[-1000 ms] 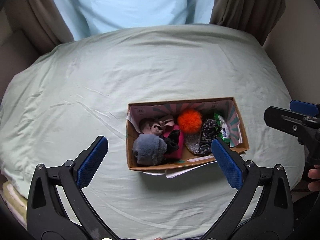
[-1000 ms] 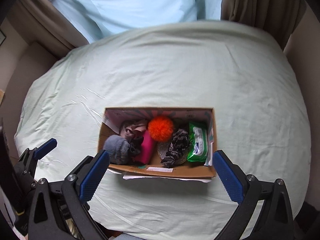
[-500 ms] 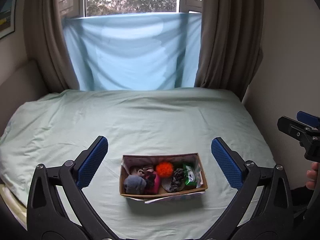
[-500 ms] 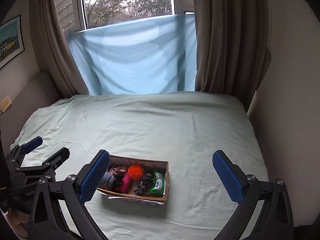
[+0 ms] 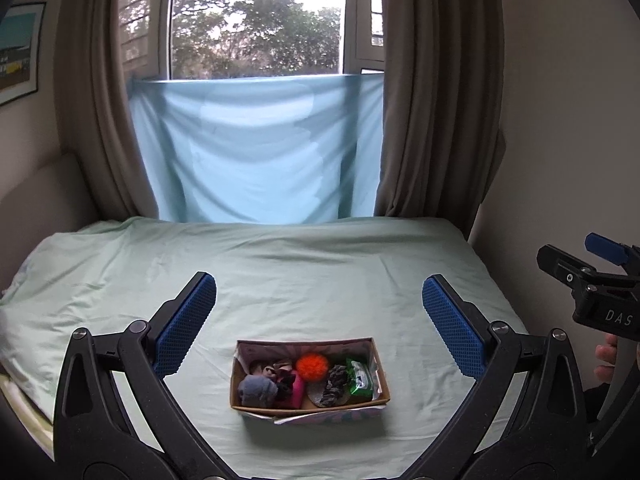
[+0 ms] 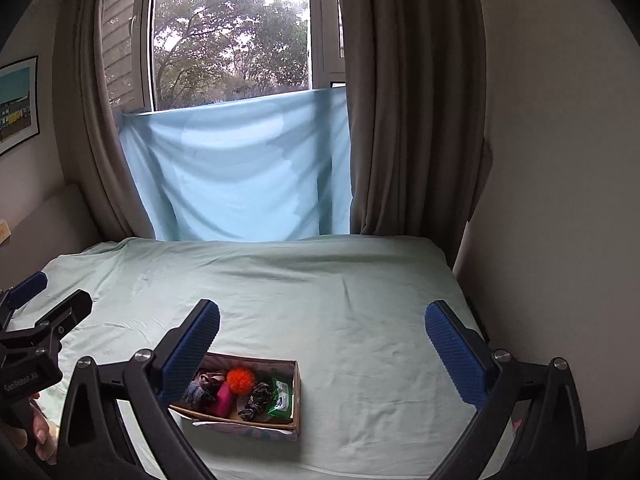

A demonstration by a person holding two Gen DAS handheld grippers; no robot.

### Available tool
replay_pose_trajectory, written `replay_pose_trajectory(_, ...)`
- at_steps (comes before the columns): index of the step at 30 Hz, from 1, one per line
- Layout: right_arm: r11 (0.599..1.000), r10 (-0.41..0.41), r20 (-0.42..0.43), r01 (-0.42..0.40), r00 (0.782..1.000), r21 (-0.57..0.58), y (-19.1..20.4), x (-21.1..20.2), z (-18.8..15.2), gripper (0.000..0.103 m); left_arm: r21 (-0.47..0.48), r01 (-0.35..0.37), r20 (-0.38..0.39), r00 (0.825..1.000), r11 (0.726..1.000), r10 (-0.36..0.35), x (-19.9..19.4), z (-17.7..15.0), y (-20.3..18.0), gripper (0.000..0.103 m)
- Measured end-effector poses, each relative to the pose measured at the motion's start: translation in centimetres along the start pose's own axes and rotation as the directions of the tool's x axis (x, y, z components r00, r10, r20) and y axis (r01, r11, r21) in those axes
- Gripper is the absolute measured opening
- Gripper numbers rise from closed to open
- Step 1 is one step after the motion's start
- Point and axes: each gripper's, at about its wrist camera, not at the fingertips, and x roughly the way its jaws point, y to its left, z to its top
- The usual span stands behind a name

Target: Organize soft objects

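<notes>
A cardboard box (image 5: 384, 384) sits on the pale green bed near its front edge; it also shows in the right wrist view (image 6: 297, 392). It holds an orange pompom (image 5: 312, 367), a grey pompom (image 5: 256, 390), a pink item (image 5: 297, 394), a dark scrunchie (image 5: 335, 385) and a green wipes pack (image 5: 361, 380). My left gripper (image 5: 318, 330) is open and empty, raised above and behind the box. My right gripper (image 6: 320, 352) is open and empty, held high to the right of the box; it also shows at the right of the left wrist view (image 5: 592, 280).
The bed (image 5: 320, 264) fills the room between a padded wall on the left and a white wall (image 6: 560, 160) on the right. A blue sheet (image 5: 256, 148) hangs over the window between brown curtains (image 5: 436, 100). A picture (image 6: 16, 104) hangs at left.
Both grippers have pulled back and tilted up from a close, top-down look at the box to a far, level look across the bed. The box has not moved. Both stay open.
</notes>
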Motion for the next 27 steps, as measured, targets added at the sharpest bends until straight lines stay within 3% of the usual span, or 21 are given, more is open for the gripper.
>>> replay_pose_trajectory(27,1.0,0.004,0.02,-0.004,1.0,0.007,-0.9,-0.2,-0.2,0.102,0.014,-0.005,0.009,1.0,1.0,0.004,0.3,-0.4,-1.7,0.103)
